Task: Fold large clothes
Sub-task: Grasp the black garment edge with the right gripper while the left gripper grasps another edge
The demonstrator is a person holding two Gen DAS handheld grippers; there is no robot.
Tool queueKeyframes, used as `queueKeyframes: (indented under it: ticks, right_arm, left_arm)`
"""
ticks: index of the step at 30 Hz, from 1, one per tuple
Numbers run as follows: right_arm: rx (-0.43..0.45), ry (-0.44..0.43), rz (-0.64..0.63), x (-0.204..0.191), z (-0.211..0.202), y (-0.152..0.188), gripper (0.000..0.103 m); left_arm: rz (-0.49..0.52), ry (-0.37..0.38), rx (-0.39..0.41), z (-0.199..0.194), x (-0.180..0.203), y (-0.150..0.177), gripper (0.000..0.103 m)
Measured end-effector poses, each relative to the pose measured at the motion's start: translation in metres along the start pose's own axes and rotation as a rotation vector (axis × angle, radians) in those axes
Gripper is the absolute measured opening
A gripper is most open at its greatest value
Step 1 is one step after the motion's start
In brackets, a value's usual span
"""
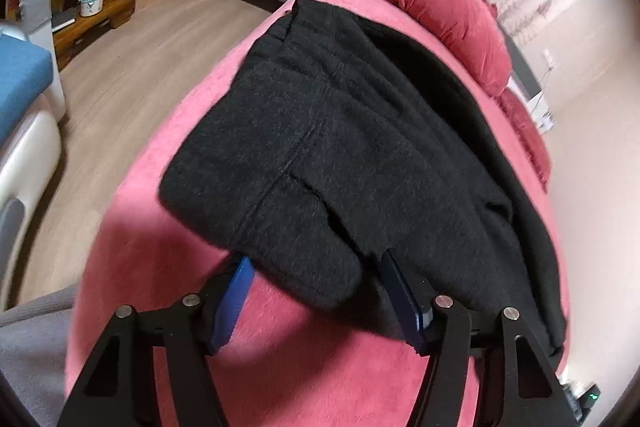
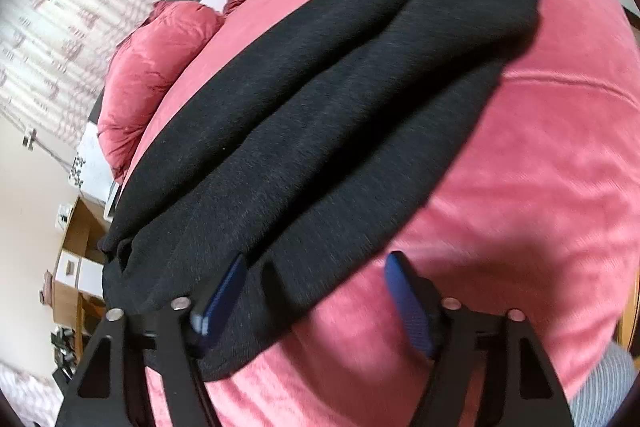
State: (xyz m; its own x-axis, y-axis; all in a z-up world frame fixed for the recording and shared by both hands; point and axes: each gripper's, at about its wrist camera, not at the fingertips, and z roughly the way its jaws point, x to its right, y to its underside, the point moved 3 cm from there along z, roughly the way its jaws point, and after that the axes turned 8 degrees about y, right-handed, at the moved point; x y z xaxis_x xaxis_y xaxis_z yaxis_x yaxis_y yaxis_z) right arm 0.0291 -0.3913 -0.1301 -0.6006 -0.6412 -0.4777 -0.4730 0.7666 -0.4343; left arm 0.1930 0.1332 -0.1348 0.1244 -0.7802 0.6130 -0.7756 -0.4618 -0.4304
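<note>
A dark charcoal garment (image 1: pixel 340 131) lies folded into a long band on the pink bed cover (image 1: pixel 160 307). In the left wrist view my left gripper (image 1: pixel 316 263) reaches the band's near end. A thick folded corner sits between its blue fingers (image 1: pixel 234 303), whose tips are under the cloth. The pads do not look pressed on it. In the right wrist view the same garment (image 2: pixel 320 107) runs away up the pink bed cover (image 2: pixel 520 187). My right gripper (image 2: pixel 316 259) straddles its near edge. The cloth lies against the left pad, and the right pad stands clear over bare cover.
Red pillows (image 1: pixel 440 7) (image 2: pixel 160 67) lie at the head of the bed beside a patterned curtain (image 2: pixel 60 7). Wooden floor (image 1: pixel 140 87), a blue-cushioned seat (image 1: pixel 20 83) and a wooden shelf with a pale blue pot (image 1: pixel 91 1) lie beyond the bed's edge. A grey sleeve (image 1: pixel 28 347) shows low down.
</note>
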Motion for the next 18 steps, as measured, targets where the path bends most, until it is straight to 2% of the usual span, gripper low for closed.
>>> queueKeyframes:
  ticks: [2, 4, 5, 7, 11, 14, 18]
  right_arm:
    - [0.002, -0.015, -0.017, -0.004, 0.006, -0.004, 0.054]
    - [-0.002, -0.016, -0.033, -0.007, 0.013, -0.005, 0.030]
    - [-0.007, -0.015, -0.038, -0.010, 0.016, -0.004, 0.026]
    - [-0.009, -0.036, -0.030, -0.010, 0.016, -0.004, 0.017]
    - [0.012, -0.085, -0.009, -0.009, 0.001, -0.007, 0.013]
    - [0.041, -0.134, 0.014, -0.009, -0.018, -0.013, 0.011]
    - [0.082, -0.184, 0.002, -0.016, -0.046, -0.023, 0.011]
  left_arm:
    - [-0.015, 0.006, 0.008, 0.005, -0.001, -0.002, 0.059]
    - [-0.016, 0.001, 0.013, 0.010, -0.002, -0.004, 0.043]
    - [-0.016, -0.001, 0.008, 0.013, -0.003, -0.005, 0.039]
    - [-0.045, 0.024, 0.002, 0.014, -0.007, -0.008, 0.024]
    - [-0.066, 0.068, 0.011, 0.005, -0.010, -0.014, 0.011]
    - [-0.030, 0.077, 0.053, -0.016, -0.006, -0.017, 0.008]
    - [-0.049, 0.115, 0.107, -0.051, -0.010, -0.020, 0.008]
